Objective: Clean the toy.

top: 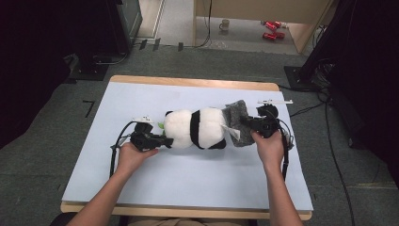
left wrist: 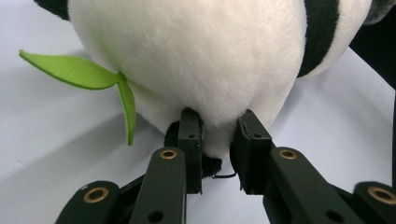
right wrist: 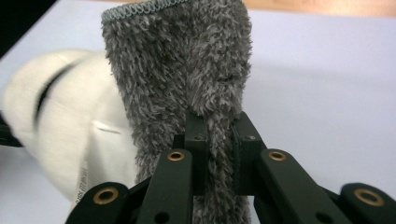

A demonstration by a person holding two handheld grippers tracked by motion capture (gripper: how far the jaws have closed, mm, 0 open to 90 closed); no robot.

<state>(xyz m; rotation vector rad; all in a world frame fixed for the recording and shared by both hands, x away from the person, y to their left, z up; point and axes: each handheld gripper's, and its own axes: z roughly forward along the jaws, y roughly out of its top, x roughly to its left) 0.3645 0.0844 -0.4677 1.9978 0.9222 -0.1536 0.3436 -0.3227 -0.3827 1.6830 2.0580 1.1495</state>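
High view: panda (top: pixel 195 128) lies mid tabletop (top: pixel 188 174), left tongs (top: pixel 165 141) at its left end, right tongs (top: pixel 243 121) at the grey cloth (top: pixel 236 115) on its right.
Left gripper view: left tongs (left wrist: pixel 219 140) pinch white panda (left wrist: pixel 196 51) plush beside a green leaf (left wrist: pixel 74 71).
Right gripper view: right tongs (right wrist: pixel 218 135) pinch cloth (right wrist: pixel 182 70).

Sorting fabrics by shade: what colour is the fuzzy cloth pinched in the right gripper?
Grey fuzzy cloth, clearest in the right gripper view.

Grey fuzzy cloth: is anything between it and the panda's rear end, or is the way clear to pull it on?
Nothing visible stands between them. The right gripper is shut on the grey fuzzy cloth, which already lies against the rear of the plush panda. The left gripper pinches the panda at its other end. A white tag hangs at the seam.
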